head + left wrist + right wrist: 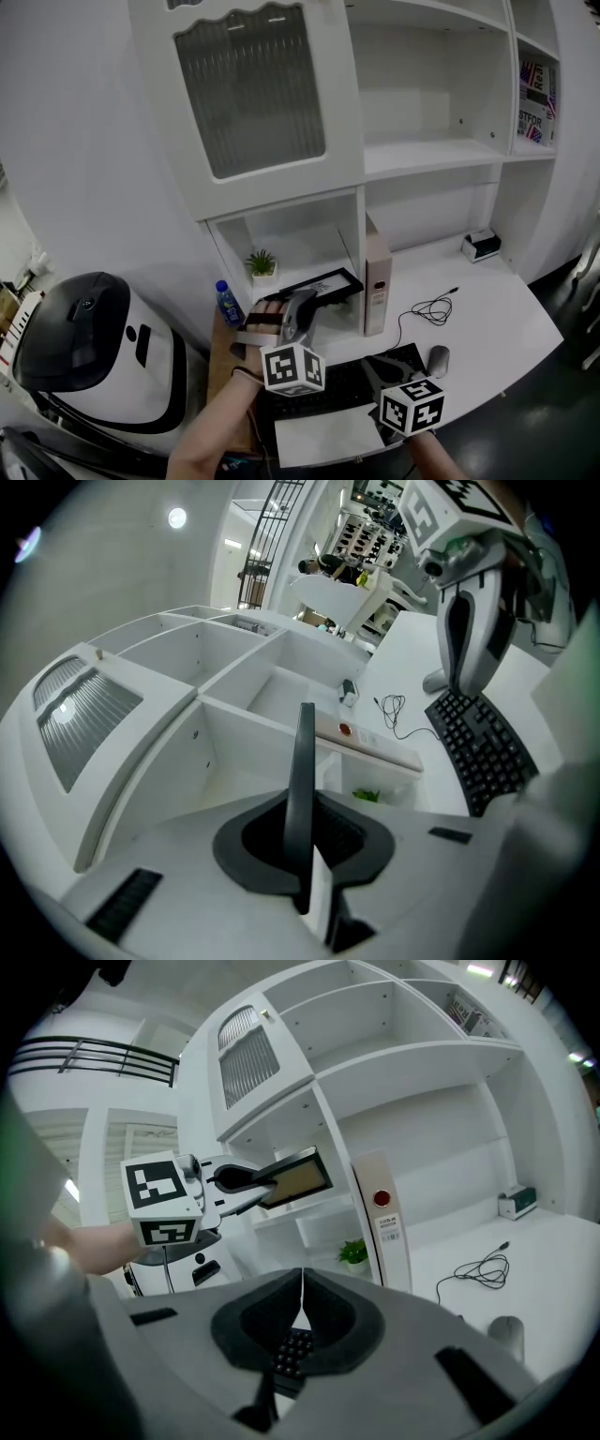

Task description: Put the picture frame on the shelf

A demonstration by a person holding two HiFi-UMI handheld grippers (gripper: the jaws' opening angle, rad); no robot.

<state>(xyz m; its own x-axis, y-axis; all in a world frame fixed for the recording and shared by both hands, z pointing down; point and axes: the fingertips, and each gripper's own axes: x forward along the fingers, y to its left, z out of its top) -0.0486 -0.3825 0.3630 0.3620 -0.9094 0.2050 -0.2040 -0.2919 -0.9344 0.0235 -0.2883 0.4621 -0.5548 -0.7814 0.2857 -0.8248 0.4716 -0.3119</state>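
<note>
- Head view: the left gripper (292,305) is clamped on the left end of the flat black-framed picture frame (319,283).
- The frame lies roughly level at the mouth of the open compartment of the white shelf unit (281,202), below the ribbed-glass cabinet door (251,89). Contact with a shelf board cannot be told.
- A small green potted plant (262,264) stands just behind the frame. A tall white binder (378,281) stands upright to its right.
- The right gripper (380,373) hangs over the black keyboard (323,382) on the white desk (487,309), near the grey mouse (438,359).
- Left gripper view: the frame shows edge-on between the two jaws, and both pads press on it.
- Right gripper view: the jaws are together with nothing between them, and keyboard keys show below them. The left gripper holds the frame before the compartment, above the plant.
</note>
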